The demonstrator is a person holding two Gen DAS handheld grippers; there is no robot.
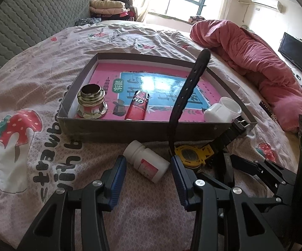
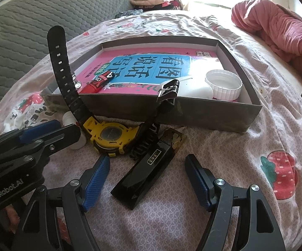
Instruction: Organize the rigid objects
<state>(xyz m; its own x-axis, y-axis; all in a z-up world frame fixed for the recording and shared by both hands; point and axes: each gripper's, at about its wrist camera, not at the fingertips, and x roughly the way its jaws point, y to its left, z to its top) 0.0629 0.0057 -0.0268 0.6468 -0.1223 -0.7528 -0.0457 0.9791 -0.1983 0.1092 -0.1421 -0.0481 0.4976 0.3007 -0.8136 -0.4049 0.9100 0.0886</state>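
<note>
A grey shallow box (image 1: 117, 128) (image 2: 203, 113) lies on the bed. It holds a pink book, a metal fitting (image 1: 91, 102), a red tube (image 1: 137, 106) and a white cap with a white case (image 1: 224, 109) (image 2: 224, 86). In front of it lie a white pill bottle (image 1: 145, 164), a yellow watch with black straps (image 1: 189, 153) (image 2: 109, 135) and a glossy black case (image 2: 146, 171). My left gripper (image 1: 148, 167) is open around the pill bottle. My right gripper (image 2: 147, 171) is open around the black case.
A pink quilt (image 1: 255, 48) is heaped at the right of the bed. A grey padded headboard (image 1: 25, 21) stands at the left. A small dark box (image 1: 269, 108) lies by the quilt. The strawberry-print sheet (image 1: 35, 96) covers the bed.
</note>
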